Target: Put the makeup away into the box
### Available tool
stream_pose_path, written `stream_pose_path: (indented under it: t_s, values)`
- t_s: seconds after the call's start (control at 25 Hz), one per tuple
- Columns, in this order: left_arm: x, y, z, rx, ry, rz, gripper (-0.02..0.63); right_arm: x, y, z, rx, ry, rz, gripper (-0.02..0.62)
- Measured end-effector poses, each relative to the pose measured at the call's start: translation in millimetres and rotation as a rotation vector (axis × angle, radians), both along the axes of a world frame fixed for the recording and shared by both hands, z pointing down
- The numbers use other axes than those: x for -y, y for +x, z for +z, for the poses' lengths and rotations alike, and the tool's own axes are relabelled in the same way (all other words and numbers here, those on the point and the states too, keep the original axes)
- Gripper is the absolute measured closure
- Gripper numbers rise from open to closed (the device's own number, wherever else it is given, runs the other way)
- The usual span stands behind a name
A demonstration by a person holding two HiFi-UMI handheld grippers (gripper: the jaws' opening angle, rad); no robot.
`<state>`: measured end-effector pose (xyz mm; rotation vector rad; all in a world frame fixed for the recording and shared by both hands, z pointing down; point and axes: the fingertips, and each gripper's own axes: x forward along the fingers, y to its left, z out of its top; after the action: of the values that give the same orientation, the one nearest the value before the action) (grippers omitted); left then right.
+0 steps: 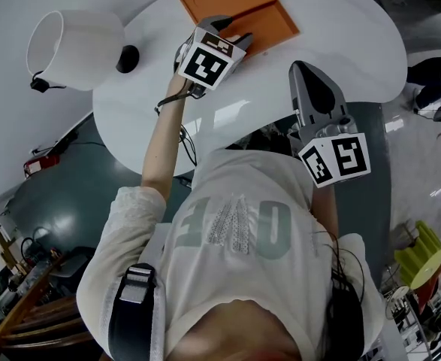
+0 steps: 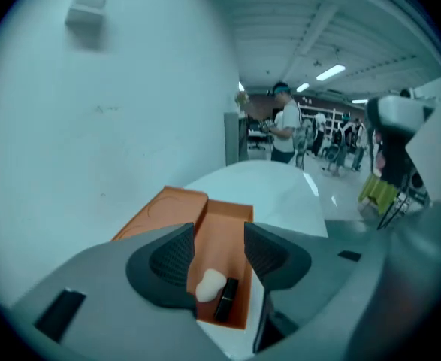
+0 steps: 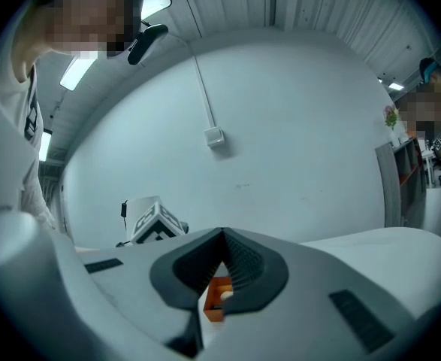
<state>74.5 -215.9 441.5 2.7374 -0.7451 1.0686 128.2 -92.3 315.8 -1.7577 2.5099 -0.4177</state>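
One white sponge (image 2: 210,284), one black tube (image 2: 226,300), inside orange box (image 2: 224,232)

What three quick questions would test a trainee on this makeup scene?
1. What lies in the orange box?
A) a white puff and a black tube
B) a hairbrush
C) nothing
2. True or false: the left hand-held gripper is clamped on the box.
3. In the head view, what white thing stands on the table to the left of the box?

Key: 1 A. 2 False: its jaws stand apart above the box and grip nothing. 3 A lamp.
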Motion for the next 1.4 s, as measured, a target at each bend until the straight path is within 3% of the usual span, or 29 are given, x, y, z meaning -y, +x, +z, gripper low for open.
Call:
stream_pose_path:
  t_s: [0.04,0.2,0.44,0.56,0.8,0.96,1.12,1.24,1.4]
  values:
    - [-4,1,-17,-0.067,0.018,-0.019,0.402,2,-1,-4,-0.003,0.011,-0.005,0.591]
    - [-17,-8,-80,-0.308,0.089,-0.133,0.593,7,-3,-19,-0.006,0.055,-0.026,0.591]
    - [-46,-30,-139,-0.48,0.21,-0.272,0.598,17,-10,-32,-0.008,0.091,-0.046,0.591]
    - [-57,-42,-148,-0.524,0.249,-0.345,0.598,19,-17,-36,-0.008,0.103,-0.07,0.591]
    - [-64,-57,-149,-0.536,0.264,-0.409,0.6,18,-26,-39,-0.018,0.109,-0.131,0.591]
    - [-64,-91,-142,-0.522,0.275,-0.507,0.598,17,-36,-34,-0.018,0.093,-0.171,0.591]
    - [-81,-134,-107,-0.422,0.227,-0.568,0.585,16,-58,-25,-0.015,0.064,-0.233,0.591]
    - [-106,-175,-67,-0.319,0.183,-0.633,0.51,12,-86,-17,-0.017,0.043,-0.306,0.591]
    - [-142,-219,4,-0.248,0.025,-0.766,0.431,6,-123,-8,-0.029,0.02,-0.388,0.591]
